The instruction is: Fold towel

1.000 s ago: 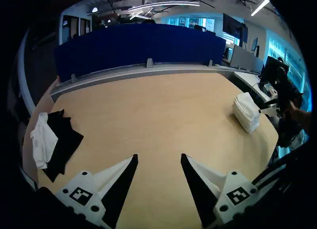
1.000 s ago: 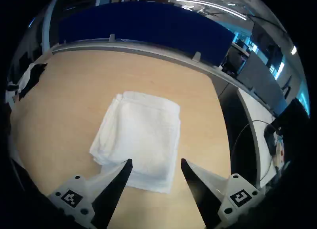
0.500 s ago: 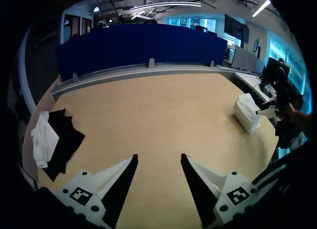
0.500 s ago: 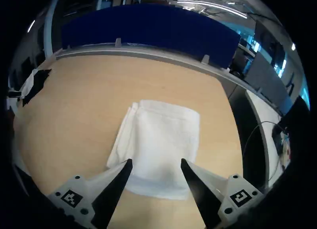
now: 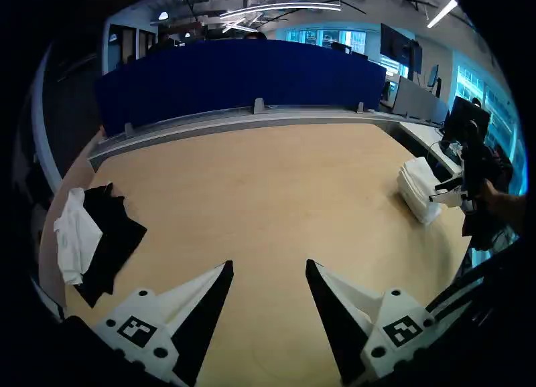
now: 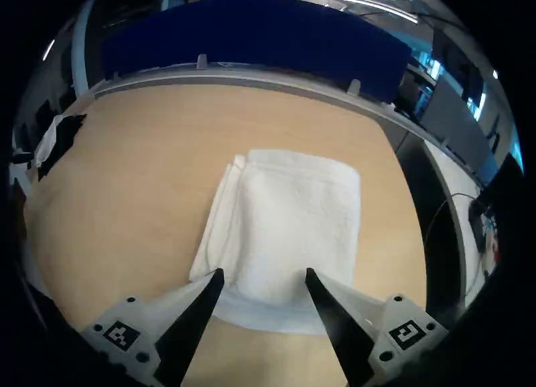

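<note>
An open-plan office, seen from two hand-held grippers at a rounded, light wood-grain table (image 5: 268, 173). In the left gripper view, the left gripper (image 5: 268, 262) hovers over bare tabletop near the front edge, jaws spread wide w/ nothing between them. The folded white towel (image 5: 417, 186), stacked in several layers, lies at the table's far right end, close to the edge. There the right gripper (image 5: 450, 190), held by a person's hand (image 5: 499, 198), points at it. In the right gripper view, the right gripper (image 6: 264, 272) is likewise spread, its fingertips framing the near edge of the towel (image 6: 288, 213). Whether they touch the fabric can't be told. The towel sits square on the wood (image 6: 134, 173), its layered folds showing along the left side. A black cloth (image 5: 112, 229) and a white cloth (image 5: 72, 234) lie crumpled together at the table's left end, well apart from the towel. A grey rail (image 5: 234, 119) runs along the back of the table, w/ a tall dark-blue partition (image 5: 234, 75) behind it. Beyond are long ceiling light strips (image 5: 281, 7) and blue-lit windows (image 5: 321, 37). At right is a side desk (image 5: 419, 129) w/ a dark monitor (image 5: 465, 116).
</note>
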A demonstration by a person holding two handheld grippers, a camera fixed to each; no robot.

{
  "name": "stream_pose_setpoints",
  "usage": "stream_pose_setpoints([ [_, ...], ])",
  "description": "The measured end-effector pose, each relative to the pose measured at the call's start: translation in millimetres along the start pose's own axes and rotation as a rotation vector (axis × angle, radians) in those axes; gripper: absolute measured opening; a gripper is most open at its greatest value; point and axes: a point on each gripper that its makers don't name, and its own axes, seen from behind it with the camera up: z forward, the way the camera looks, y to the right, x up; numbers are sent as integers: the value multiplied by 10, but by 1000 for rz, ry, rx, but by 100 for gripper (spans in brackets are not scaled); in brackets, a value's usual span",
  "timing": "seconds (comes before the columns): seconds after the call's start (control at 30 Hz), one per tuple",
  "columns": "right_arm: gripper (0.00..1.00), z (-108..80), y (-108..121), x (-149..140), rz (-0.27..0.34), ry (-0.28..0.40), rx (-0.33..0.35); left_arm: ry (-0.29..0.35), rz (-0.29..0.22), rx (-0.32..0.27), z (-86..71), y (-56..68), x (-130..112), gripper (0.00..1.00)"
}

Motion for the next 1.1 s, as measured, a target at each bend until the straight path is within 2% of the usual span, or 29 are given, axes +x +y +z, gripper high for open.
stream_pose_setpoints([
  [0.3, 95, 69, -8, -89, -1, -12, 7, -1, 2, 3, 14, -26, -2, 79],
  [0.4, 95, 40, -2, -1, -4, 3, 4, 1, 4, 3, 19, -20, 11, 79],
  [0.7, 95, -56, 126, 535, -11, 92, -14, 1, -2, 5, 22, -29, 14, 79],
  [1.1, 95, 166, 315, 916, -2, 115, -21, 1, -11, 23, 5, -73, 12, 80],
])
